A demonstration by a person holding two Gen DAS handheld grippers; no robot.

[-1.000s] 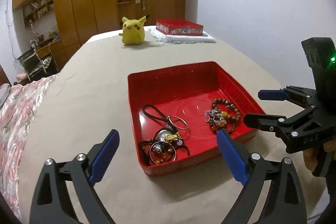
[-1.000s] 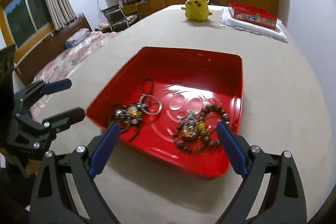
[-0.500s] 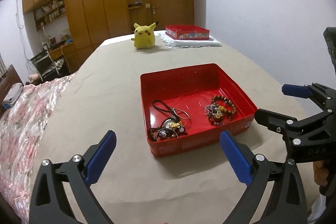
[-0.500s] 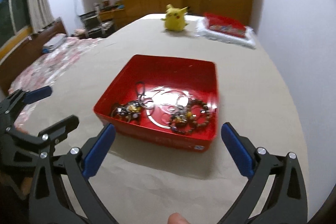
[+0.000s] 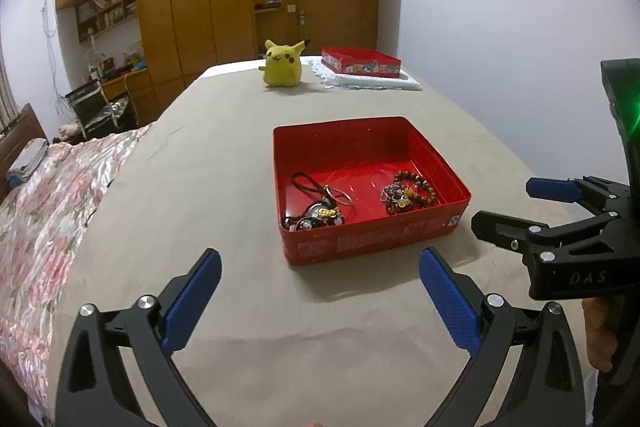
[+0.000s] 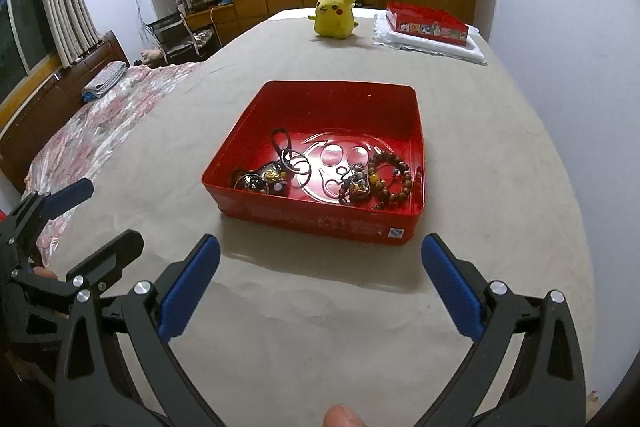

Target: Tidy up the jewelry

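A red tin tray (image 5: 372, 135) (image 6: 334, 91) rests on the beige sheet. Inside it, on the left, lies a tangle of black cord, a ring and gold charms (image 5: 318, 209) (image 6: 272, 175). On the right are brown bead bracelets with a charm (image 5: 408, 193) (image 6: 380, 181). My left gripper (image 5: 320, 265) (image 6: 102, 213) hovers open in front of the tray, with nothing between its blue pads. My right gripper (image 6: 320, 251) (image 5: 508, 201) stands wide open too, just short of the tray's near wall and holding nothing.
A yellow plush toy (image 5: 282, 65) (image 6: 334, 15) sits at the far end of the sheet. Beside it a second red box (image 5: 360, 61) (image 6: 426, 21) lies on a white cloth. A flowered quilt (image 5: 44, 211) covers the left side. White wall runs along the right.
Both grippers have drawn back and up from the tray, which now looks smaller and farther off. The jewelry has not moved.
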